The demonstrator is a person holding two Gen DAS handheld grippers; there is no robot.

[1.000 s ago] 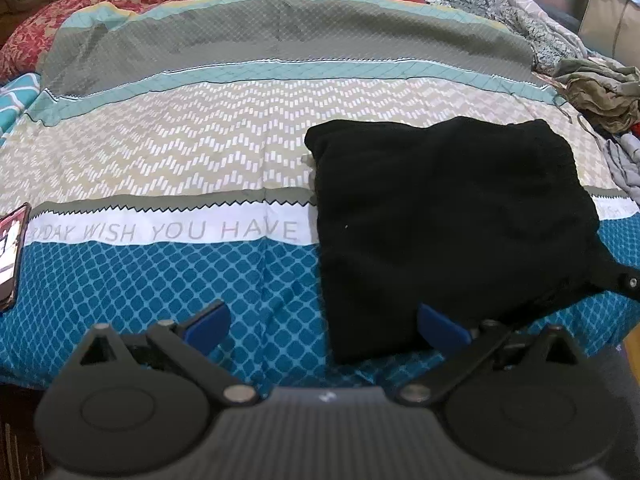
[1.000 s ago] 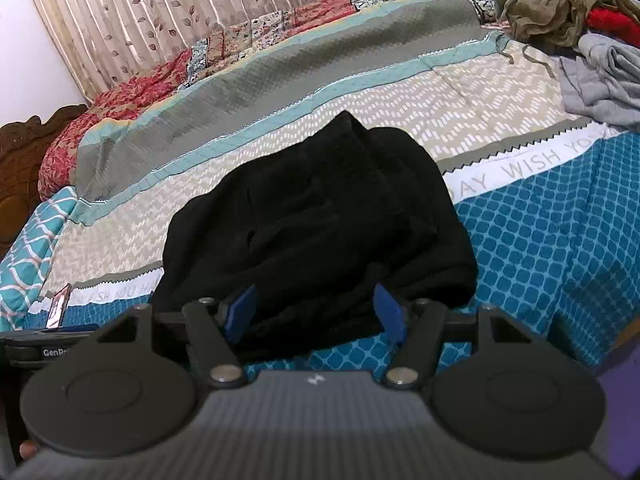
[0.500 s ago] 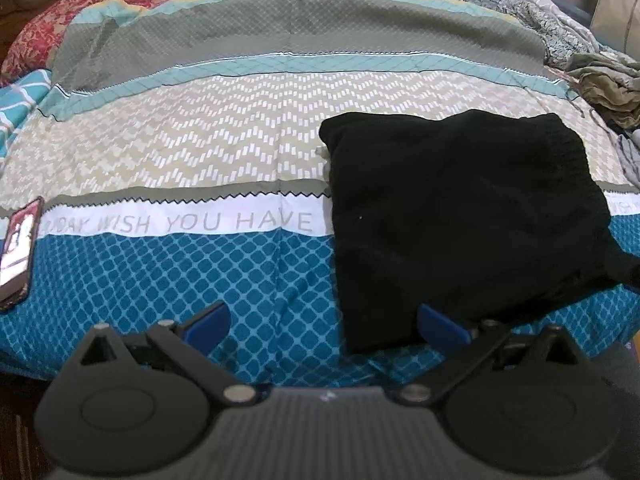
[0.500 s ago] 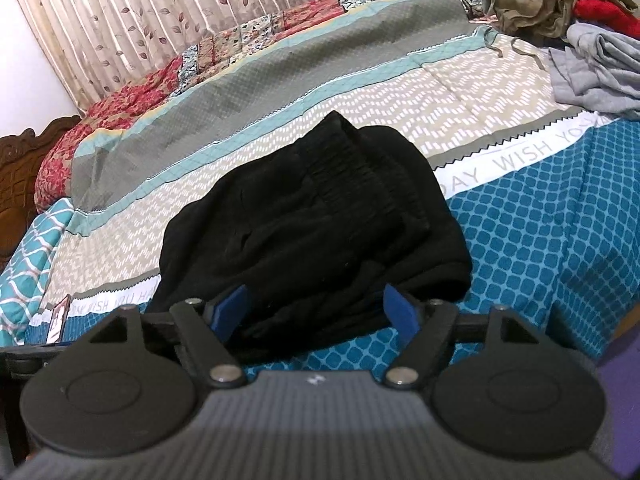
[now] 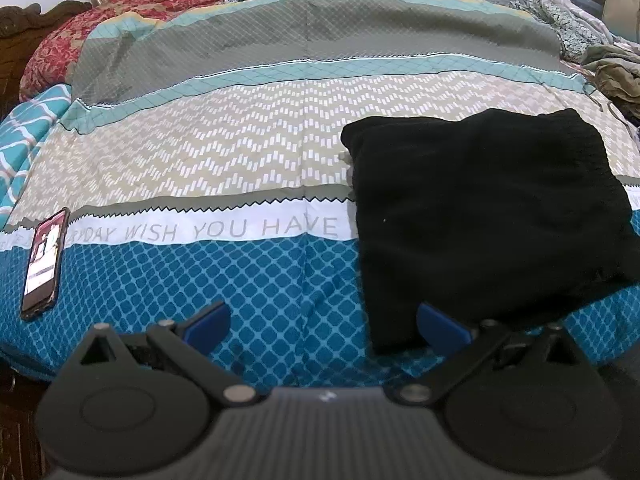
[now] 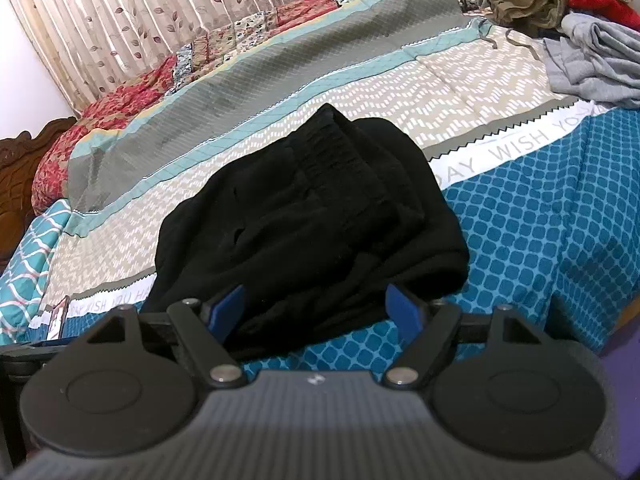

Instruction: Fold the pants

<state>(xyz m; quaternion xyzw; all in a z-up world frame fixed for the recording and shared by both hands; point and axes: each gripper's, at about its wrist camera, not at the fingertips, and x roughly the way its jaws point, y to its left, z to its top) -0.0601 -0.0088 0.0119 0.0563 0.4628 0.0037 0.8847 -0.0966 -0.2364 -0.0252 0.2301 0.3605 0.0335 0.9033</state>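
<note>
Change: I am seeing both cameras pulling back from the bed since a second ago; in the left wrist view the phone [image 5: 43,264] is now showing whole, and the right fingers are standing wider apart than they were
Bedspread [image 5: 248,152]: striped and patterned, spreading across both views, with a white band of lettering running across it
Black pants [image 5: 484,220]: lying folded into a squarish bundle on the bedspread, covering part of the lettered band and the blue diamond band, right of centre in the left wrist view; in the right wrist view [image 6: 304,216] the ribbed waistband is pointing away from me toward the far side of the bed, and the bundle's long axis is running from near to far
Clothes pile [image 6: 560,20]: sitting at the far right of the bed, well apart from the pants
Left gripper [image 5: 324,322]: I am holding it low at the near edge of the bed, pointing across it, fingers spread wide and gripping nothing; the right blue pad is showing in front of the bundle's near corner
Right gripper [image 6: 316,312]: I am holding it low before the near edge of the pants, fingers apart, nothing between them
</note>
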